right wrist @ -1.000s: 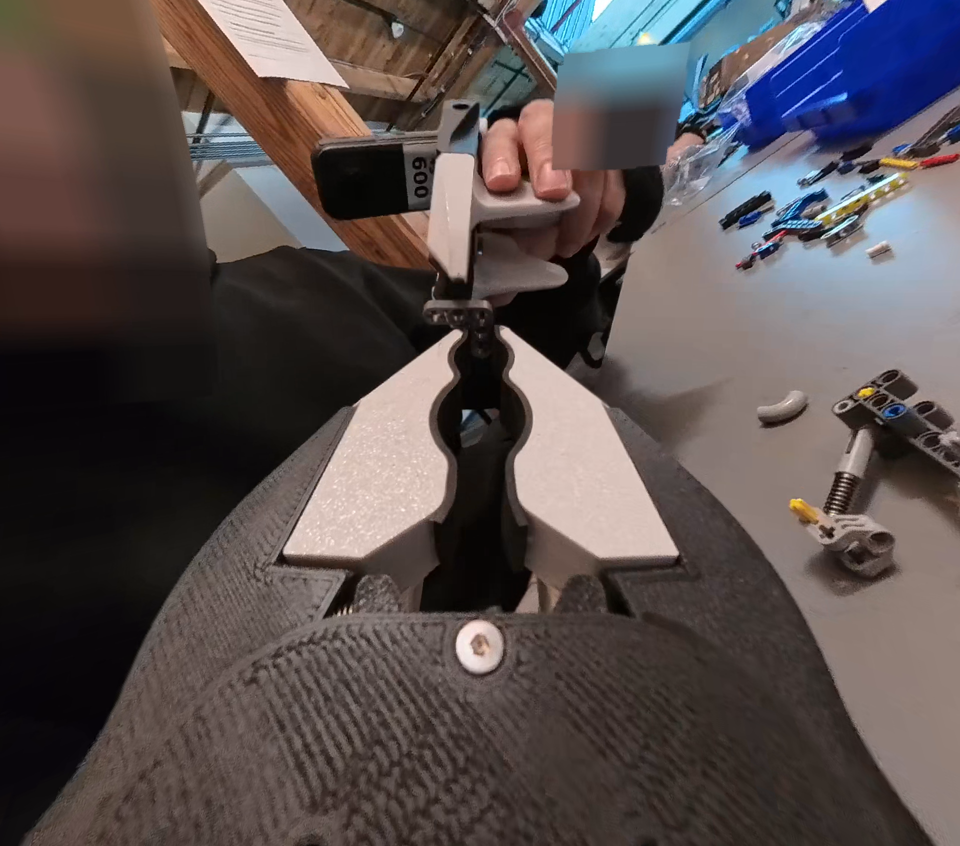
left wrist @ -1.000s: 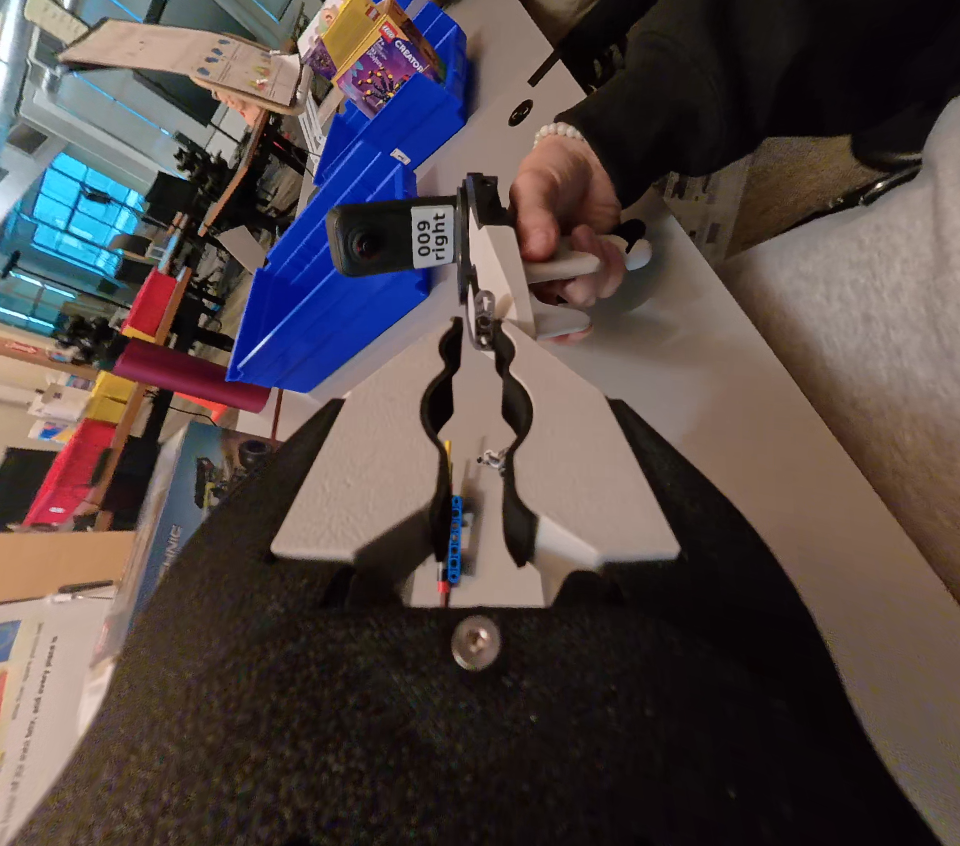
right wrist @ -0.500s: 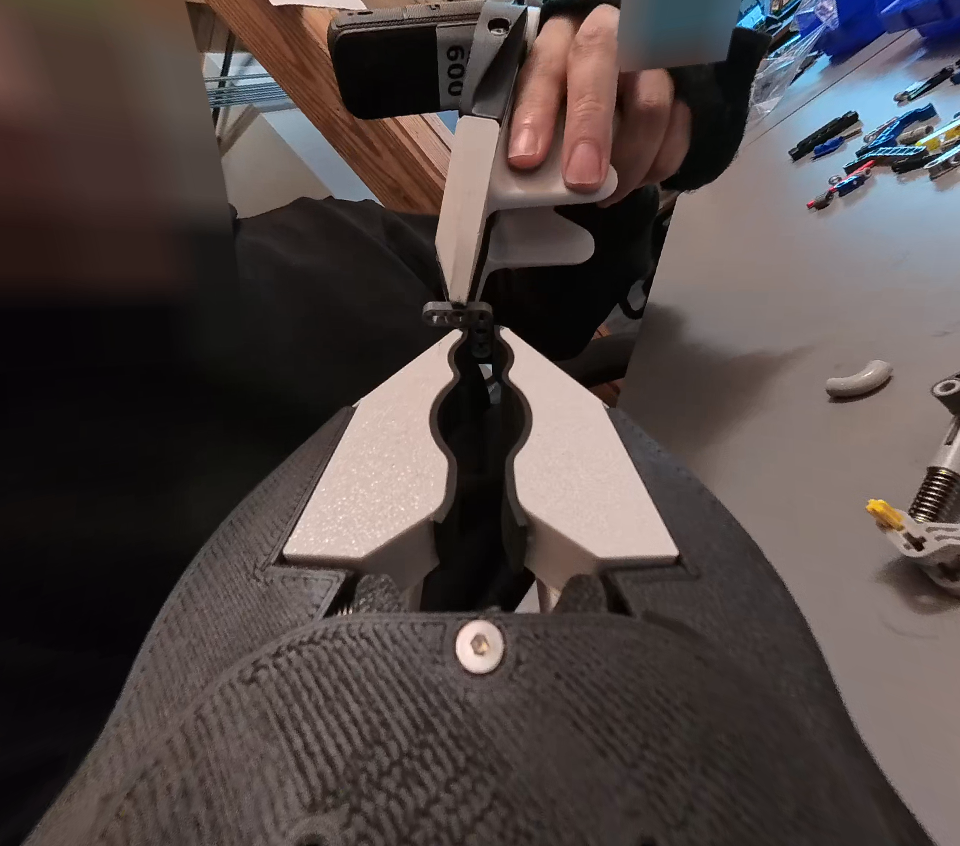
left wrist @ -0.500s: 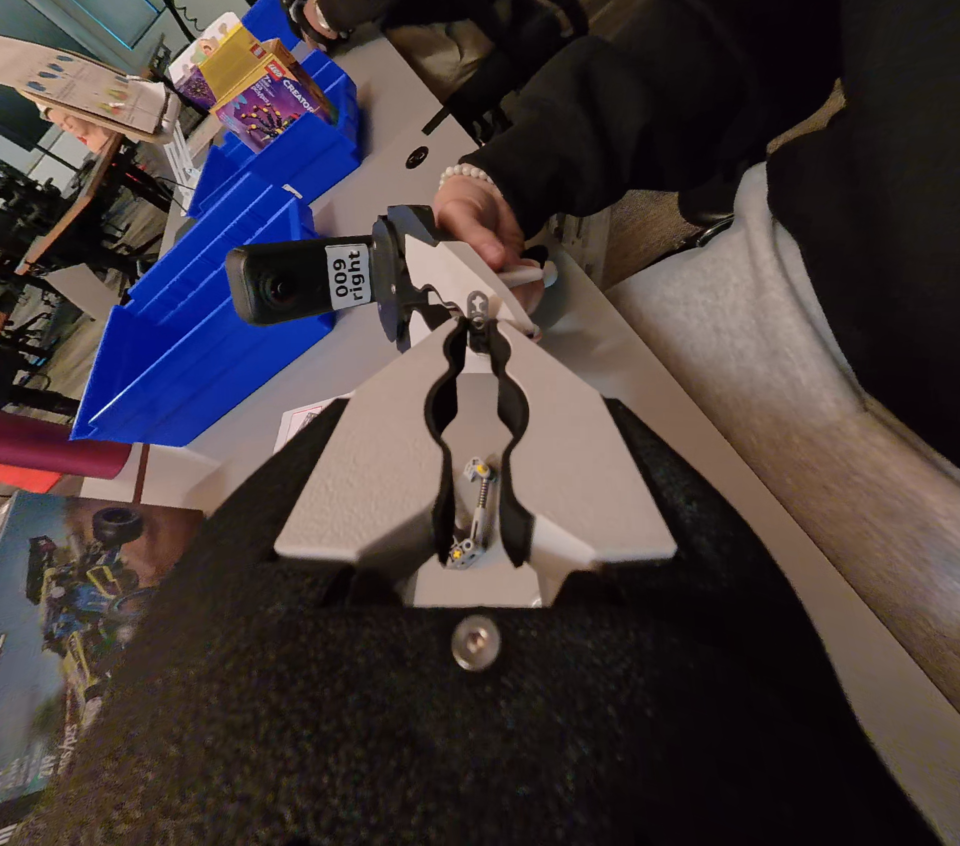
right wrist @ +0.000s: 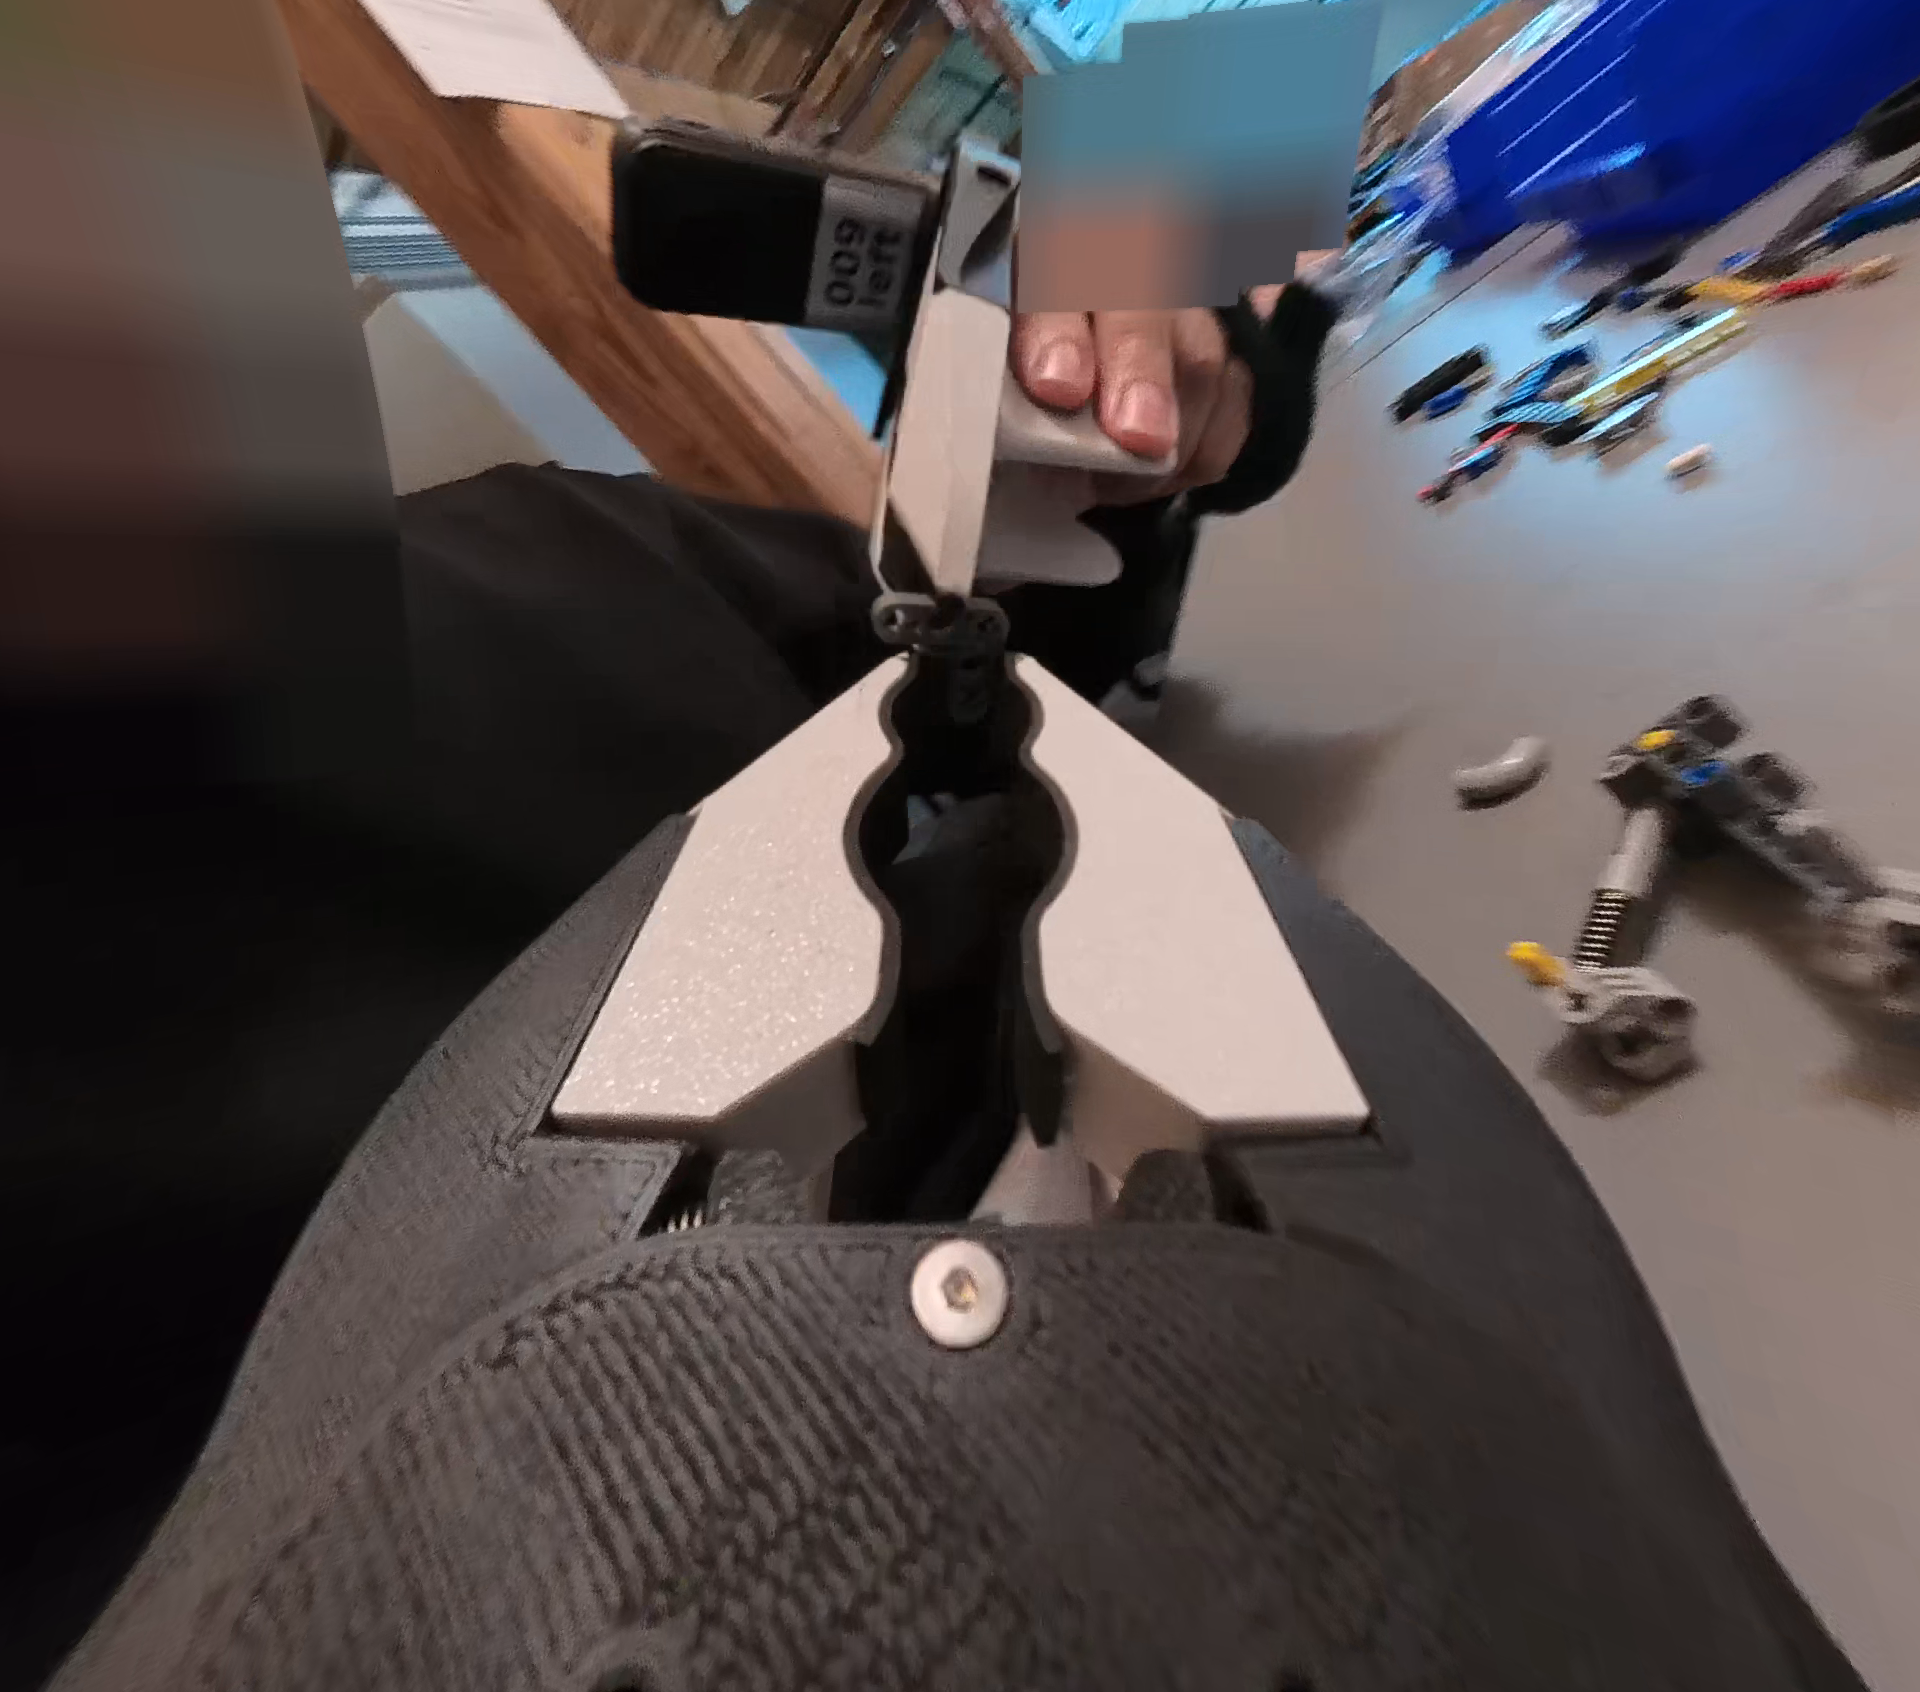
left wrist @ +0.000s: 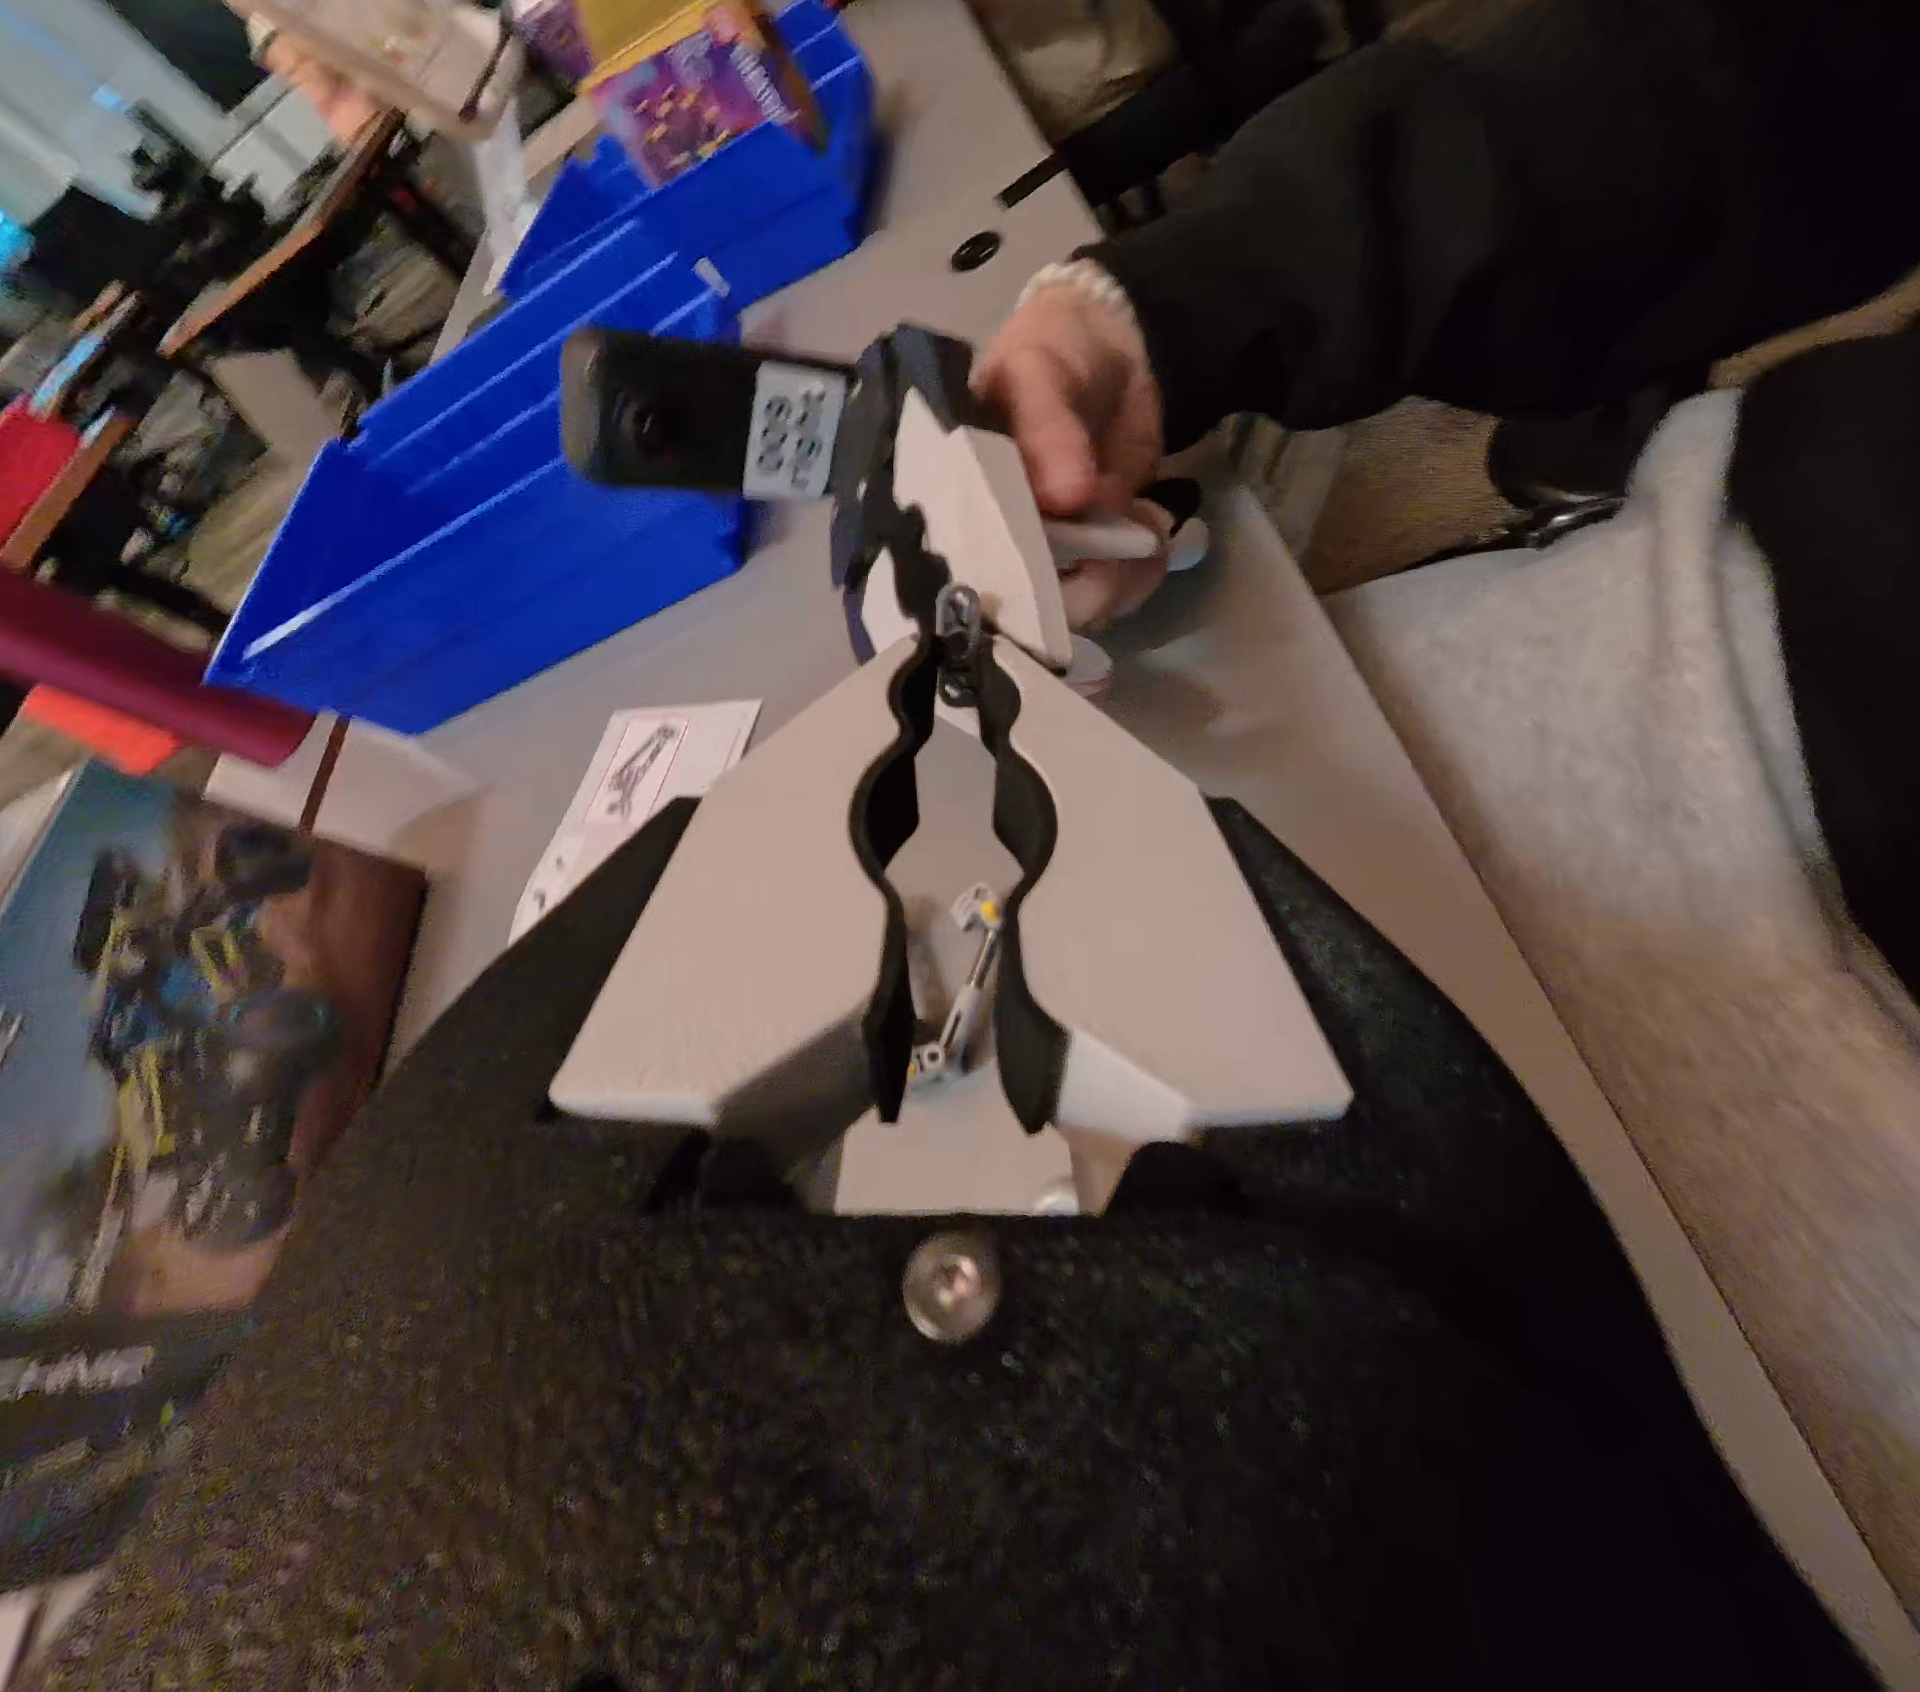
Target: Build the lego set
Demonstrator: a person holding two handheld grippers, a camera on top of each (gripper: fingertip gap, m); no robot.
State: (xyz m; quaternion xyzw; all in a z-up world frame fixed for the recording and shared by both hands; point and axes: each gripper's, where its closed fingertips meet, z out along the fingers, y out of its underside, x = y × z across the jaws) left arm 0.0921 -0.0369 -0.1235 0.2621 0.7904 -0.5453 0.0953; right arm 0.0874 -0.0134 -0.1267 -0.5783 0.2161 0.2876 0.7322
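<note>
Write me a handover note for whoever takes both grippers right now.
Right gripper: shut on a small dark grey piece.
Left gripper: shut on a dark grey beam, meeting that piece tip to tip above the table edge.
On the grey table: spring-shock sub-assembly, curved grey piece, loose parts pile.
Done: both parts picked up.
Left: whether the joint is seated cannot be told; most of the build.

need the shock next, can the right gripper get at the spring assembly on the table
Probably not yet: the right gripper is shut on a small dark lego piece, shared with the left gripper. The spring assembly lies uncovered on the table.
</note>
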